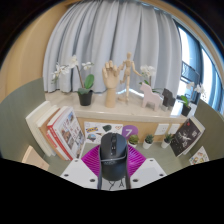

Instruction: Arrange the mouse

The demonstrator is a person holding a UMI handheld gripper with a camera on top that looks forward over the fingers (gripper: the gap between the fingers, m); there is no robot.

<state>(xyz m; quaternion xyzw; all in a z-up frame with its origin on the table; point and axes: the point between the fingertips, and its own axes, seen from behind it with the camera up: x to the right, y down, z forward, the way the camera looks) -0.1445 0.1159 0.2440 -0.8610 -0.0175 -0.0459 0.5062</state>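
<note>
We see the gripper [113,168] at the six o'clock end of the view, and between its two fingers sits a dark mouse [112,150]. The magenta pads [93,158] lie close along both flanks of the mouse, so the fingers look clenched on it; we cannot tell whether the mouse rests on the desk or is lifted off it.

For containers, a dark pot [85,97] at about eleven o'clock from the mouse holds a white orchid [70,72] with green leaves. Another small pot with white flowers [187,100] stands towards two o'clock, and a little potted plant [149,142] sits just right of the mouse at three o'clock. What the pots hold besides the plants we cannot make out.

The surface is a pale desk [160,118] with a raised shelf behind the mouse. On it, at twelve o'clock, stand a wooden hand model [110,82] and a jointed wooden figure [127,75]; a pale pink animal figurine [150,94] is at one o'clock. Books [62,132] with a red cover lean at nine to ten o'clock. A dark framed card [186,137] lies at three o'clock. Behind everything hang light grey curtains [105,35], with a window [192,55] at two o'clock.

There is printing on the book covers and the card, but it is too small to read.
</note>
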